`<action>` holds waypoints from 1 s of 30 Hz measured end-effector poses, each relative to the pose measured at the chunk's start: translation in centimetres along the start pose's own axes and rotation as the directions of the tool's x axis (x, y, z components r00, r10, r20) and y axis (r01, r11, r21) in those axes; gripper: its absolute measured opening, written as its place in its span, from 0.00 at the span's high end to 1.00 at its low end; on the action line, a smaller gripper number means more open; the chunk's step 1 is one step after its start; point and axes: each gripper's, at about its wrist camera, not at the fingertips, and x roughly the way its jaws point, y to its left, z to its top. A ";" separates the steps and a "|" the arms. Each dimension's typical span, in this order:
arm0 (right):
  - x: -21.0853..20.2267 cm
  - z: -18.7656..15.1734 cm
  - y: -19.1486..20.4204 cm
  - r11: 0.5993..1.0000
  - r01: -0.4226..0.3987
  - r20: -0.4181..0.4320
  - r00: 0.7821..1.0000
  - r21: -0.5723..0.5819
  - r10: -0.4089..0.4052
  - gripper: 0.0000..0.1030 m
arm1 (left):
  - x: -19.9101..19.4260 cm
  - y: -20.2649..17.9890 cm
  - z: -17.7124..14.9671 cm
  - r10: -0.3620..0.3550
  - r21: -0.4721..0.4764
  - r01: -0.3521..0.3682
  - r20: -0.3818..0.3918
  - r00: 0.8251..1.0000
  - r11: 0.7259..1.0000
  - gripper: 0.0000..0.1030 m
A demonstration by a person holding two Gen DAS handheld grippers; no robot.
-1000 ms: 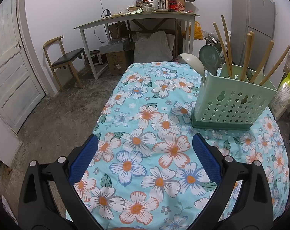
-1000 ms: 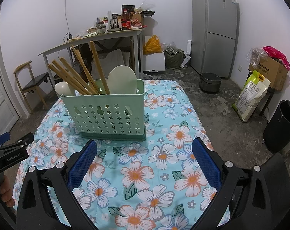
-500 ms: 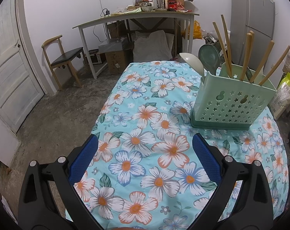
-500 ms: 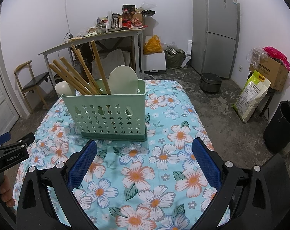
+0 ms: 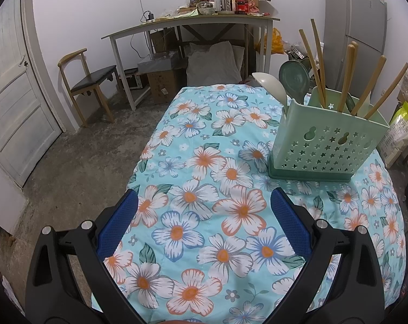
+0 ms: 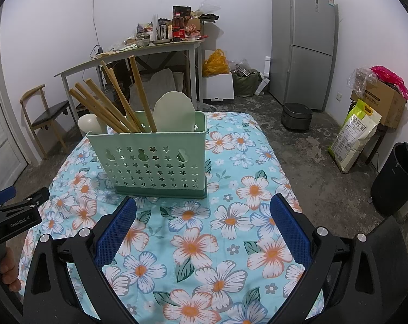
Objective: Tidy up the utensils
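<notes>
Chopsticks (image 6: 106, 108) stand in the holder (image 6: 152, 162), apparently leaning left.

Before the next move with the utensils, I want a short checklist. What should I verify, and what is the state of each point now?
1. Left gripper open and holding nothing: ok.
2. Right gripper open and holding nothing: ok.
3. Green holder upright on the flowered cloth: ok.
4. Chopsticks inside the holder, leaning: ok.
5. Spoons inside the holder: ok.
6. Loose utensils left on the cloth: none visible; behind the holder, cannot tell.
</notes>
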 end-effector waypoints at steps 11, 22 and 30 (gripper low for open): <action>0.0 0.0 0.1 1.000 -0.002 0.000 1.000 0.000 0.002 0.06 | -0.1 -0.1 0.0 -0.001 0.001 0.001 -0.001 1.000 1.000 0.08; 0.0 -0.1 0.1 1.000 -0.004 -0.001 1.000 0.001 0.004 0.06 | 0.0 0.1 0.0 -0.002 0.000 0.002 -0.001 1.000 1.000 0.08; 0.0 -0.1 0.1 1.000 -0.004 -0.001 1.000 0.000 0.004 0.06 | 0.0 0.1 0.0 -0.003 0.000 0.003 -0.002 1.000 1.000 0.08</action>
